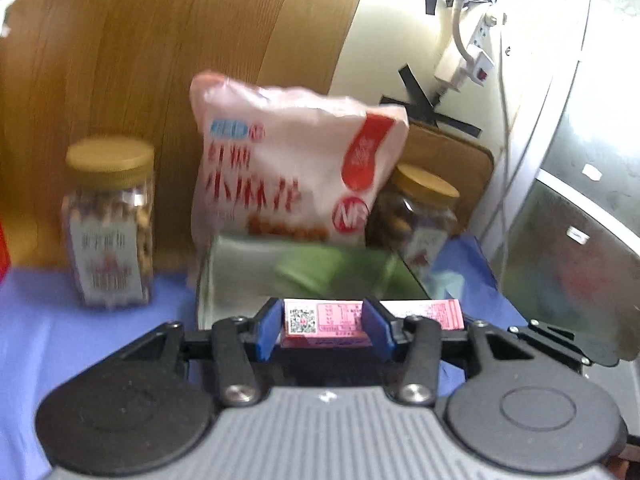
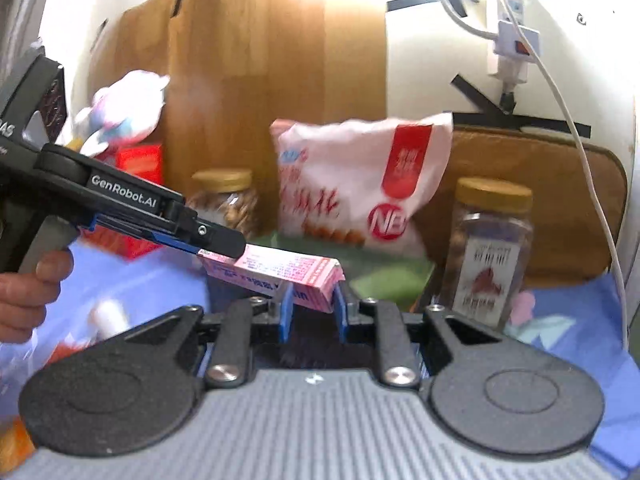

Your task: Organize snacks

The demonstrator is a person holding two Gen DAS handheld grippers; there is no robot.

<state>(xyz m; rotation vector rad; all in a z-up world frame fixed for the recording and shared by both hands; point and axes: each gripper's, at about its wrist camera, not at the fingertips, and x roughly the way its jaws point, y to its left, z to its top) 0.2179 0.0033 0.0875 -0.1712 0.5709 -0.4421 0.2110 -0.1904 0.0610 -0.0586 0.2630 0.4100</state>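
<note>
A long pink snack box (image 1: 324,320) (image 2: 276,272) is held level above a green-lined box (image 1: 304,268) (image 2: 384,276). My left gripper (image 1: 325,326) is shut on its left end; it also shows in the right wrist view (image 2: 218,240). My right gripper (image 2: 311,310) is shut on the box's right end. Behind stands a white and red snack bag (image 1: 296,168) (image 2: 360,176), flanked by two gold-lidded nut jars, a left jar (image 1: 110,220) (image 2: 228,200) and a right jar (image 1: 416,216) (image 2: 488,248).
A blue cloth (image 1: 80,340) (image 2: 568,320) covers the table. A wooden panel (image 1: 160,60) and a white wall with a power strip (image 1: 468,56) stand behind. A red box (image 2: 136,184) and a plush toy (image 2: 124,108) sit at the left.
</note>
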